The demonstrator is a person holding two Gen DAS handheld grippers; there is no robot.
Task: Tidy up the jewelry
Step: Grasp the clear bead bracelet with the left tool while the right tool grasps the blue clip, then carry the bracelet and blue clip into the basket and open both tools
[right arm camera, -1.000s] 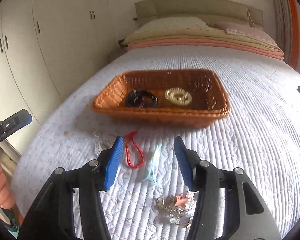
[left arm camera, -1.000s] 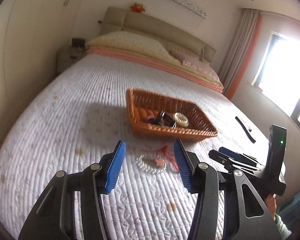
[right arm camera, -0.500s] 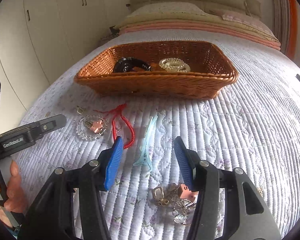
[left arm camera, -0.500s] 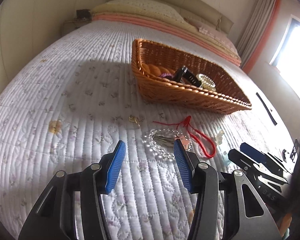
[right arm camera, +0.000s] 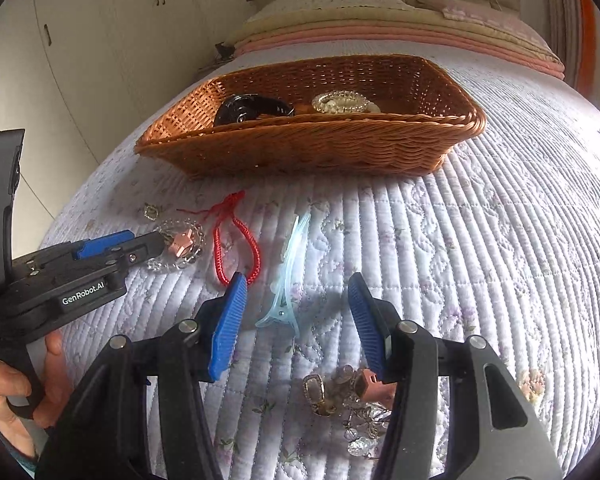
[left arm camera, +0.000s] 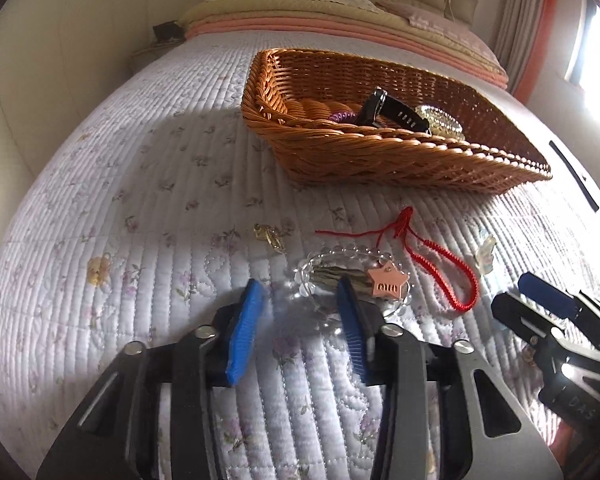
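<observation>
A clear bead bracelet (left arm camera: pixel 320 264) with a pink star charm (left arm camera: pixel 389 283) lies on the quilt; my left gripper (left arm camera: pixel 300 294) is open, low over its near edge. My right gripper (right arm camera: pixel 296 288) is open, its fingers either side of a pale blue hair clip (right arm camera: pixel 286 280). A red cord bracelet (right arm camera: pixel 236 248) lies between bracelet and clip. A small gold piece (left arm camera: pixel 269 236) lies left of the beads. A heap of metal and crystal jewelry (right arm camera: pixel 348 404) lies under my right gripper. The wicker basket (right arm camera: pixel 320 148) behind holds a black watch (left arm camera: pixel 392 114), a purple tie and a clear coil tie (right arm camera: pixel 342 104).
The quilted bed (right arm camera: pixel 500 240) spreads all around, pillows and headboard (left arm camera: pixel 340 4) at the far end. A black strap (left arm camera: pixel 572 174) lies right of the basket. White wardrobes (right arm camera: pixel 80 40) stand left; a bright window (left arm camera: pixel 592 40) is at right.
Both grippers have dropped lower and moved forward. The left now hovers over the bead bracelet's near edge; the right now straddles the blue hair clip.
</observation>
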